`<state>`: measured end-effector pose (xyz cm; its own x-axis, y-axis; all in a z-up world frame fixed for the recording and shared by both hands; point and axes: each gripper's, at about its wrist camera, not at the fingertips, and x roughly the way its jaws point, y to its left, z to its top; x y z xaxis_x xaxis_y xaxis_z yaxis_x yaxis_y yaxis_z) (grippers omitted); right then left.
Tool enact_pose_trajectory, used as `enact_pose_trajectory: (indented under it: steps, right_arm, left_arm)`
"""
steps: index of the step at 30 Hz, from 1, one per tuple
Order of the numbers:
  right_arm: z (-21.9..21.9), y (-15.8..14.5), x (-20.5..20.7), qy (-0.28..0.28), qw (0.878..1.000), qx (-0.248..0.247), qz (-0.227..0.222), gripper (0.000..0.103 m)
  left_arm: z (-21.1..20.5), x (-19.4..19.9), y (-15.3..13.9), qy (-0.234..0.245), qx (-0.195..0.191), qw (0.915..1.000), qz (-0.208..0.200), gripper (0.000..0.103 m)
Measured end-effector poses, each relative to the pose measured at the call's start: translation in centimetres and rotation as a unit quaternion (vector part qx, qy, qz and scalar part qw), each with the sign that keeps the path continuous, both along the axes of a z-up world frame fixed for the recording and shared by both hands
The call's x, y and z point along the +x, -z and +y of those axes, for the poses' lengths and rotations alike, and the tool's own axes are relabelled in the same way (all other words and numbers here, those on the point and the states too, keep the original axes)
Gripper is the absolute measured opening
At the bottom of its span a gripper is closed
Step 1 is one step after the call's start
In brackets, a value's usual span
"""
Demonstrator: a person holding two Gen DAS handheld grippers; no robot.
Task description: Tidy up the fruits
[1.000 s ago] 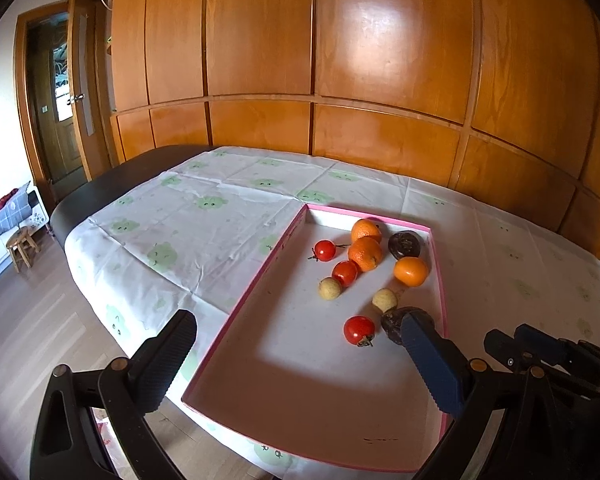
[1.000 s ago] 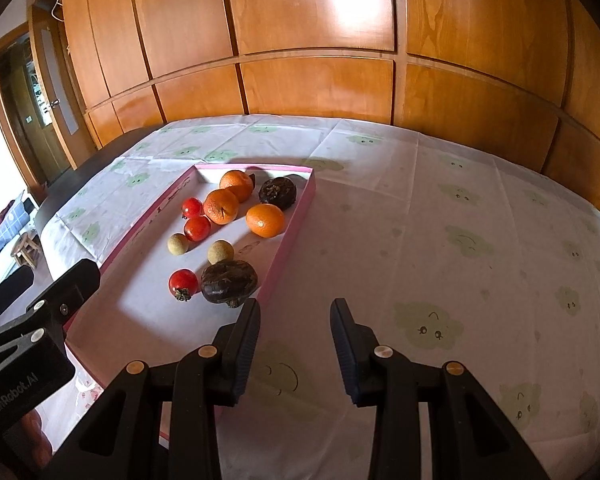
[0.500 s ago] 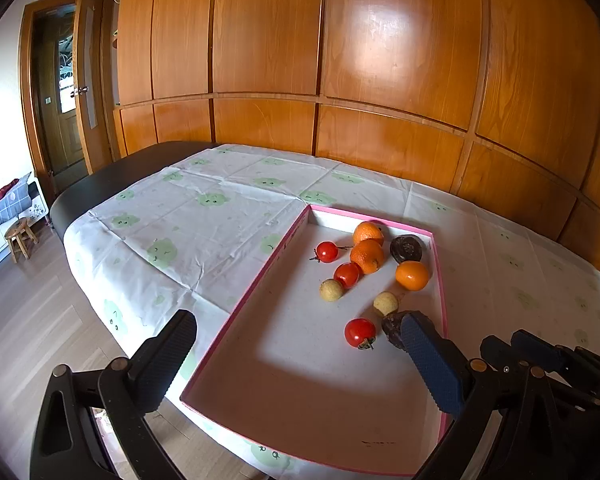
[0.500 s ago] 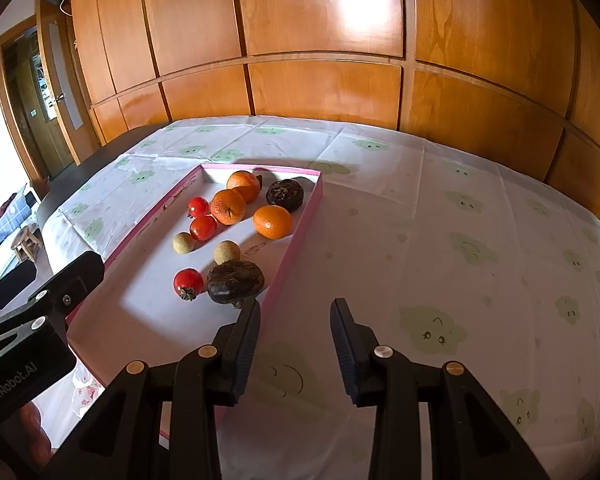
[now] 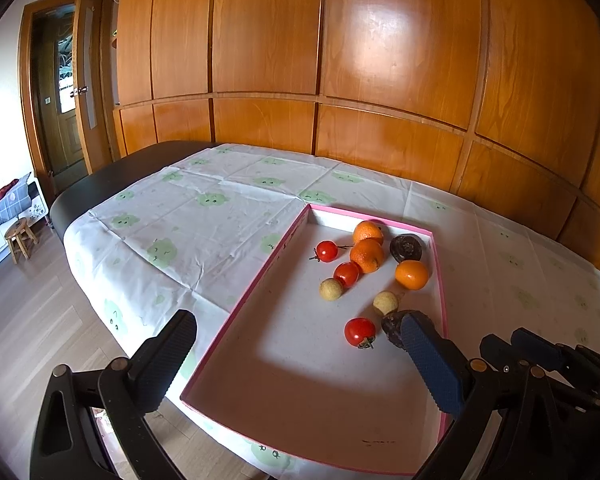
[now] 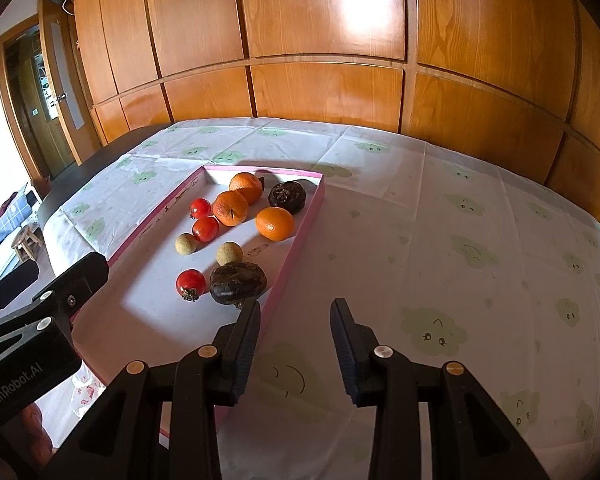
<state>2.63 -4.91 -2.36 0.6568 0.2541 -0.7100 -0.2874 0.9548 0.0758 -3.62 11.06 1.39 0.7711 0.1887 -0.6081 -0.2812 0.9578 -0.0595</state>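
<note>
Both tools hovered empty over the near end of the pink-rimmed tray (image 6: 300, 236) on the worktop: the left tool (image 5: 296, 354) gaped wide, the right tool (image 6: 295, 326) held a narrow gap with nothing between its pads. Nearest fruit was the dark wrinkled fruit (image 6: 238, 282), lying inside the tray against its right wall, long axis across the view, just ahead and left of the right tool. In the left view it sat half hidden behind the right-hand finger (image 5: 430, 364). Judging by that, either tool could reach it.
</note>
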Motion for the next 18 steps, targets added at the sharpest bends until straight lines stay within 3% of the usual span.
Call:
enact_pose_trajectory:
  steps: [18]
  right_arm:
    - [-0.49,-0.22,0.42,-0.003,1.000,0.003,-0.003,0.037]
  left_arm:
    - [-0.27,0.29,0.09,0.008,0.007,0.9999,0.004,0.100]
